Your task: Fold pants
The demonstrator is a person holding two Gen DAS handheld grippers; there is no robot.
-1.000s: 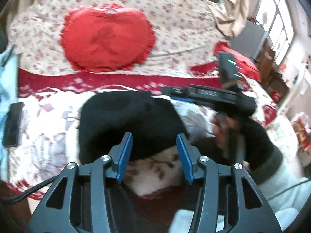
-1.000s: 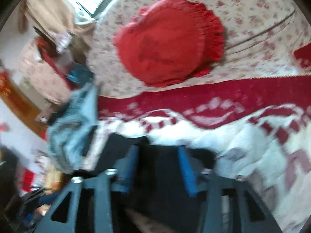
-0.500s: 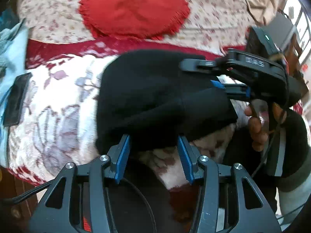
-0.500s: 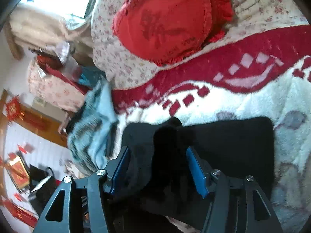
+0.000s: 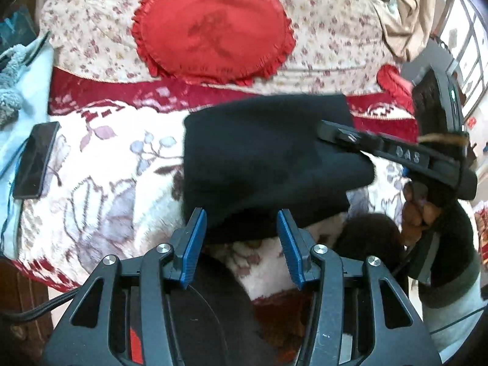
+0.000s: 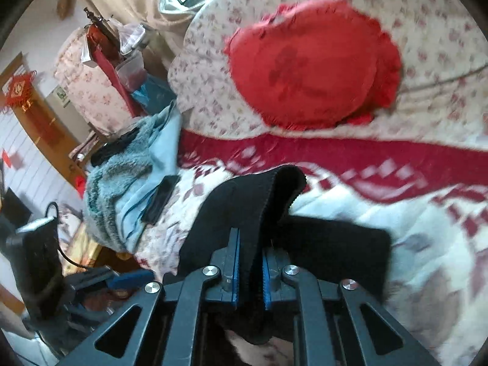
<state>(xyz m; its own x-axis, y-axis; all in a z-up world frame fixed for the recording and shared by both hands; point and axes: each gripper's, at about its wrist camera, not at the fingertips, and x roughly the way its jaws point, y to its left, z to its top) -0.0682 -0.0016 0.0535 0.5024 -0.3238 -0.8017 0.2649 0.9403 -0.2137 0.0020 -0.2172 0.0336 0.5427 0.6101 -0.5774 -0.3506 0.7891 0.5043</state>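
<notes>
Where right gripper [image 6: 250, 270] pinches, black pants [image 6: 244, 210] between pads.

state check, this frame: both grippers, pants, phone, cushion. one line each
right gripper: shut on black pants, jaws just closed on the fabric edge
left gripper: open, jaws just widened, near pants edge between the pads, not pinched
black pants: partly folded on the blanket, one edge lifted
phone: lying flat, screen dark
red cushion: lying flat on the floral bedspread
</notes>
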